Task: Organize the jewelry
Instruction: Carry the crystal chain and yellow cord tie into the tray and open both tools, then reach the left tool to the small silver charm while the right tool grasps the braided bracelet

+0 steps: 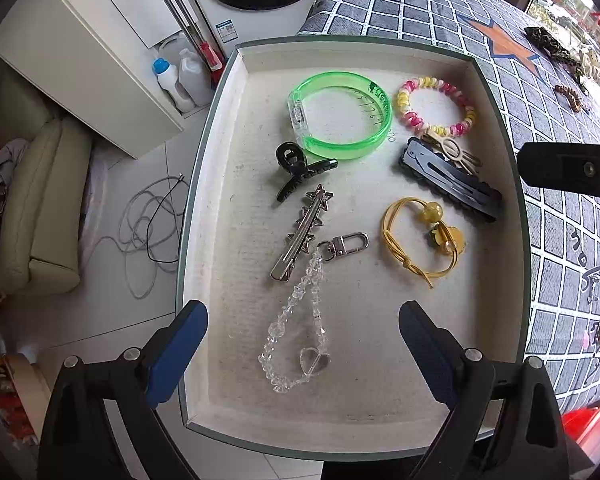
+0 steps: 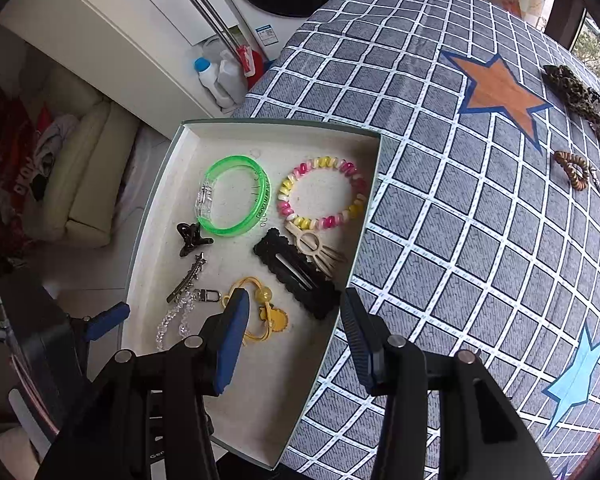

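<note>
A shallow white tray (image 1: 204, 152) holds a green bangle (image 1: 336, 151), a pink-and-yellow spiral hair tie (image 1: 410, 116), a black claw clip (image 1: 296, 172), a silver star clip (image 1: 300, 236), a black snap clip (image 1: 452, 184), a beige comb clip (image 1: 452, 148) and a yellow cord bracelet (image 1: 396, 248). My left gripper (image 1: 303, 312) hangs wide open over a clear bead chain (image 1: 290, 304), not touching it. My right gripper (image 2: 295, 296) stands partly open and empty above the tray's right rim (image 2: 364, 240), near the yellow bracelet (image 2: 276, 316).
The tray sticks out over the left edge of a checked grey tablecloth (image 2: 460, 240). A leopard scrunchie (image 2: 576, 92) and a brown spiral tie (image 2: 572, 168) lie at the far right. Below on the floor are bottles (image 1: 172, 84), cables (image 1: 148, 232) and a cream cushion (image 1: 40, 208).
</note>
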`<move>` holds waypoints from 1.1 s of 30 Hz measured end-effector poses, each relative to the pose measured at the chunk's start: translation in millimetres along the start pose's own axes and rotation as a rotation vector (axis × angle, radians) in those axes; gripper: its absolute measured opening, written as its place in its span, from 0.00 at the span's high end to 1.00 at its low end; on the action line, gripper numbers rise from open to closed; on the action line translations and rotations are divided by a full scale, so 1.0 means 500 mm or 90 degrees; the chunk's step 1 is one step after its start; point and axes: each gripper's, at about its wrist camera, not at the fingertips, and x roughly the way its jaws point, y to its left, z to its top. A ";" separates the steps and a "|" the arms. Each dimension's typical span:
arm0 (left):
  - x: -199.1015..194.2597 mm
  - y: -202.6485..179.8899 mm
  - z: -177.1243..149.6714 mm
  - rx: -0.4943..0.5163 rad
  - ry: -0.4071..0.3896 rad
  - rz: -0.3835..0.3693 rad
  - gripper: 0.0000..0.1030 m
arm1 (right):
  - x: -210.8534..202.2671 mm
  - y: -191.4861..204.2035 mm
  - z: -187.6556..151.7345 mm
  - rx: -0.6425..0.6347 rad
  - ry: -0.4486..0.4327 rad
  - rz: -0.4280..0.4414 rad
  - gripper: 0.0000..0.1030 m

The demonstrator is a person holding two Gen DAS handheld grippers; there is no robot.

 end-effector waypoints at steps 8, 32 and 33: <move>-0.012 -0.017 0.007 0.021 -0.006 0.006 0.00 | -0.025 -0.058 -0.047 0.038 0.010 -0.008 0.36; -0.126 -0.223 0.060 0.209 -0.063 -0.049 0.00 | -0.101 -0.317 -0.283 0.234 0.036 -0.073 0.13; -0.130 -0.238 0.059 0.220 -0.064 -0.054 0.00 | -0.106 -0.336 -0.301 0.251 0.040 -0.080 0.13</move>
